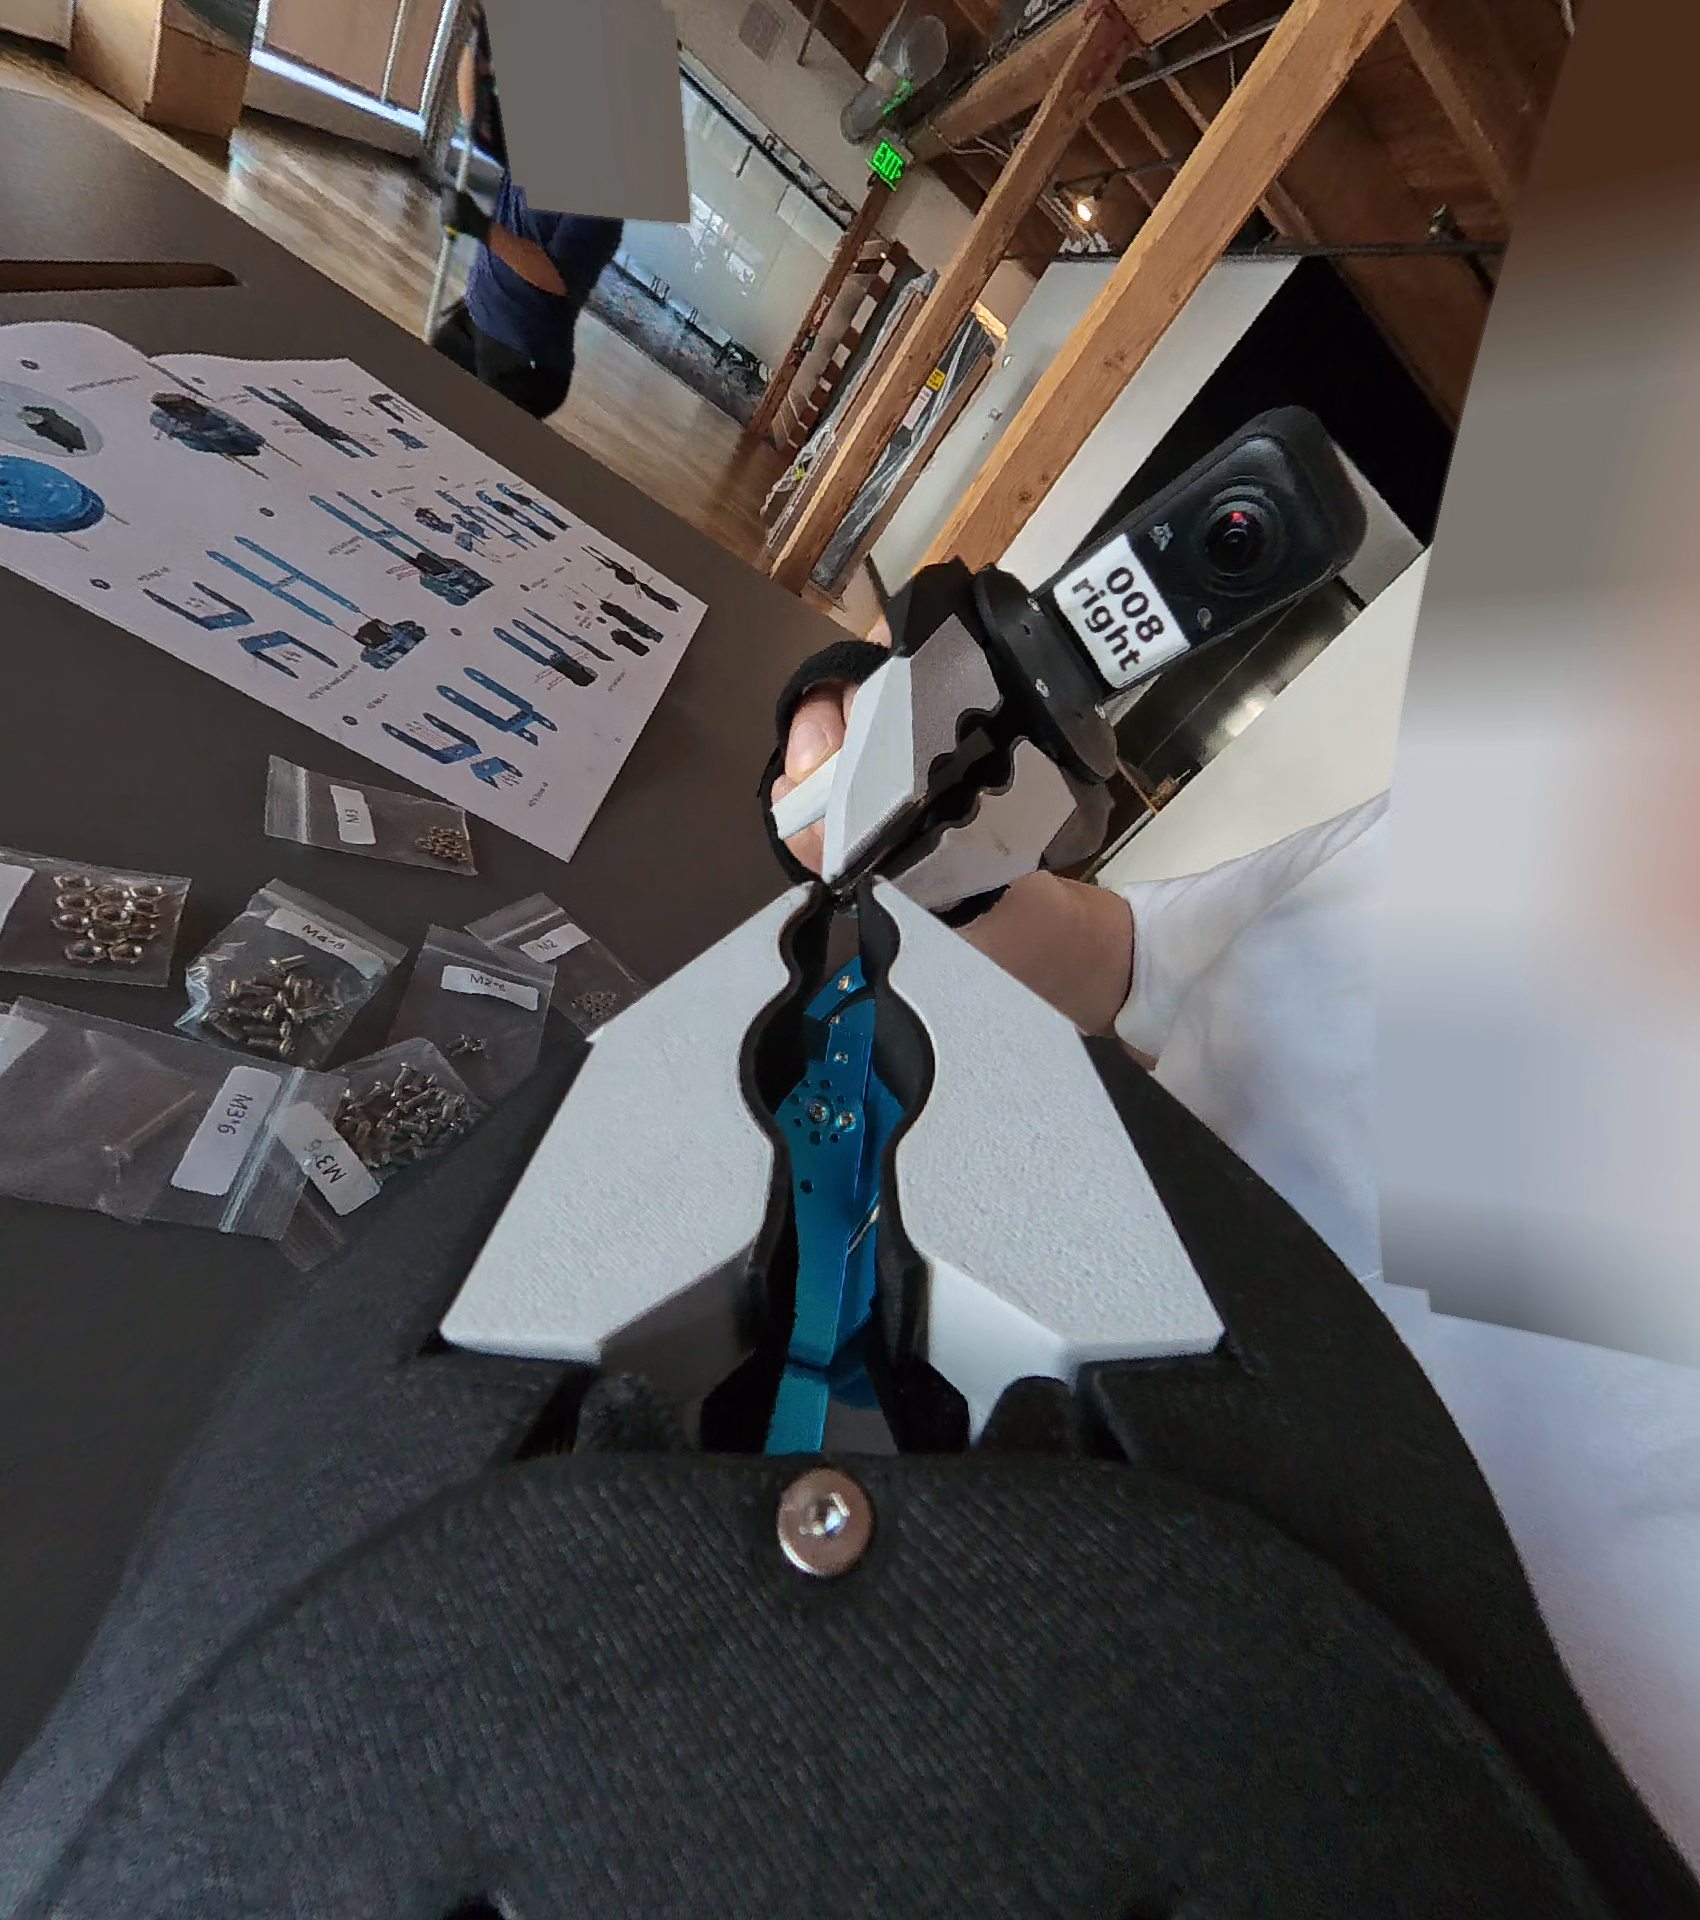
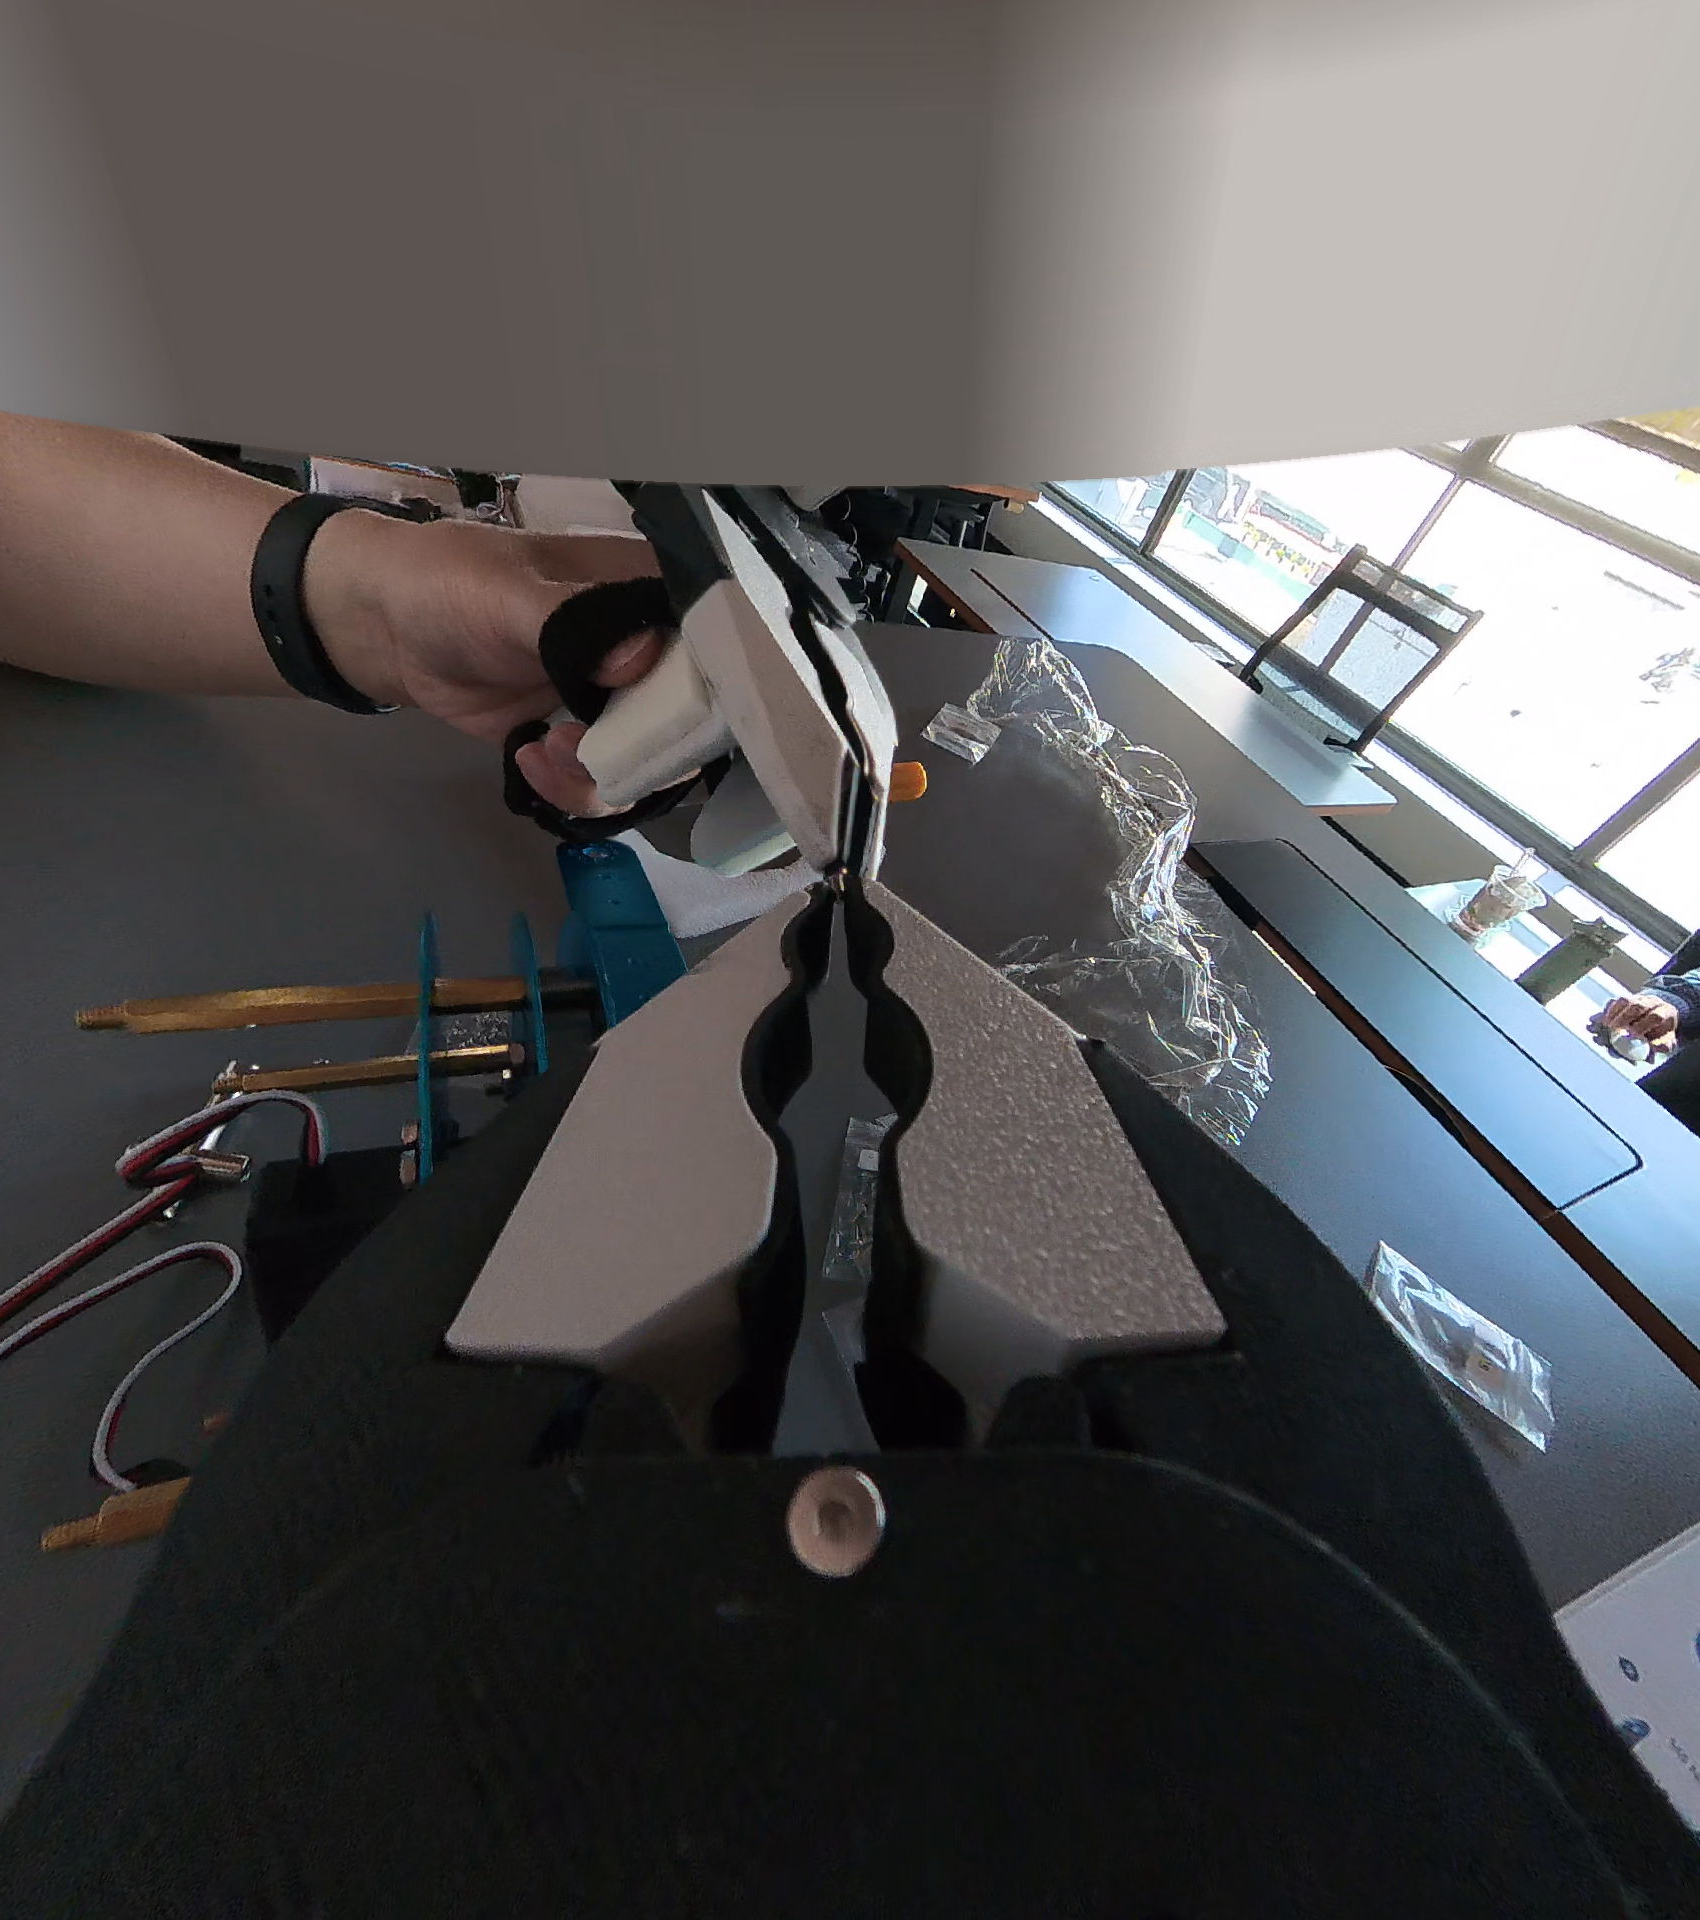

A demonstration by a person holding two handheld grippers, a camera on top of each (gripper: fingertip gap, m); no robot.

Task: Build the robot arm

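My left gripper [image 1: 841, 902] and my right gripper [image 2: 841, 888] are both shut and meet tip to tip above the dark table. A tiny metal part [image 2: 838, 880], too small to identify, is pinched where the tips touch. In the left wrist view the right gripper [image 1: 851, 883] comes in from above right, held by a hand. In the right wrist view the left gripper [image 2: 844, 868] comes in from above left. A blue metal bracket [image 1: 830, 1132] shows below, through the gap between my left fingers.
A printed assembly sheet [image 1: 306, 540] and several small bags of screws and nuts [image 1: 285, 997] lie left. A blue frame with brass standoffs [image 2: 472, 1018], servo wires [image 2: 46, 1330], crumpled clear plastic [image 2: 1116, 904] and a small bag [image 2: 1459, 1351] lie on the table [image 2: 98, 831].
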